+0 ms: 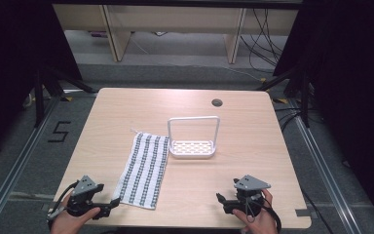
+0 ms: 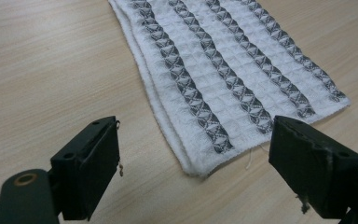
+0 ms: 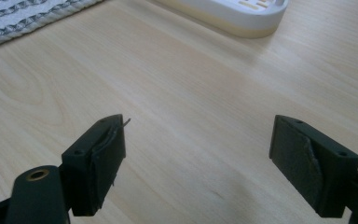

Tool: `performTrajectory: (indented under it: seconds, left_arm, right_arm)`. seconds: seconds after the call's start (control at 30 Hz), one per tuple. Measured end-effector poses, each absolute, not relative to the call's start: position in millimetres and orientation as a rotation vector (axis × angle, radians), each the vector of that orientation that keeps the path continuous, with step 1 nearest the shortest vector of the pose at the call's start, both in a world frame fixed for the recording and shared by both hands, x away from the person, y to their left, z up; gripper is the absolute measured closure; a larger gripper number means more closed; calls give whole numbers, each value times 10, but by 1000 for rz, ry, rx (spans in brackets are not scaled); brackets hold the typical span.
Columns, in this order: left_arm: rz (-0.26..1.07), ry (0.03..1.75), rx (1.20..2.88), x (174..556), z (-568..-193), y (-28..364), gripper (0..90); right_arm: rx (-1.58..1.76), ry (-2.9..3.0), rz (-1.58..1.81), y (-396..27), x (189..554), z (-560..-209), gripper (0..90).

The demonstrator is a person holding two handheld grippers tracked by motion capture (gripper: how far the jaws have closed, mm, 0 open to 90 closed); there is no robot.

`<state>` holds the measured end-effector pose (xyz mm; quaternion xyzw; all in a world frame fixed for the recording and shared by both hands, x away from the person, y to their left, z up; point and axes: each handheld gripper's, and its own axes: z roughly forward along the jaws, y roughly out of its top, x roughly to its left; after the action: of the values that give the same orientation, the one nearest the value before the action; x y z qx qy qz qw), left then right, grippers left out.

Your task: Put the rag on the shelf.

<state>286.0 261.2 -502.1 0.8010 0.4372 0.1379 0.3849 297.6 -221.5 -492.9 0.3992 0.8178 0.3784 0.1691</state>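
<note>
Behind the towel (image 1: 143, 169), rack handle (image 1: 194, 118) from above

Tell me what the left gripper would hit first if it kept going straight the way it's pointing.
Probably the near corner of the striped towel. The left gripper stands open over bare table, jaws empty, and the towel's folded corner lies straight ahead between them. How low the gripper rides is unclear.

Towel (image 2: 223, 74): waffle-weave cloth, rough. Worktop (image 1: 253, 117): light wood-grain, matt, smooth. Rack (image 1: 193, 147): white plastic, smooth. Claw pads: matt black.
</note>
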Motion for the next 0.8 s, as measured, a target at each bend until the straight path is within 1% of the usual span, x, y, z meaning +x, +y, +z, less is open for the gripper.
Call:
performTrajectory:
  seconds: [0.3,0.43,0.53,0.8]
  left_arm:
    - [353,1106,2052,2868,-5024,2613,156]
    - [365,1116,2018,2867,-5050,2587,157]
    - [344,1109,2064,2854,-5020,2595,157]
    - [351,1081,2081,2833,-5030,2517,157]
  right_arm:
    - [1090,2340,1106,-2114,2990,-4921,213]
    - [1050,2360,1127,-2019,2995,-4915,223]
    - [1024,2400,1143,-1928,3000,-4908,235]
    - [998,2449,1168,-1758,2978,-4889,246]
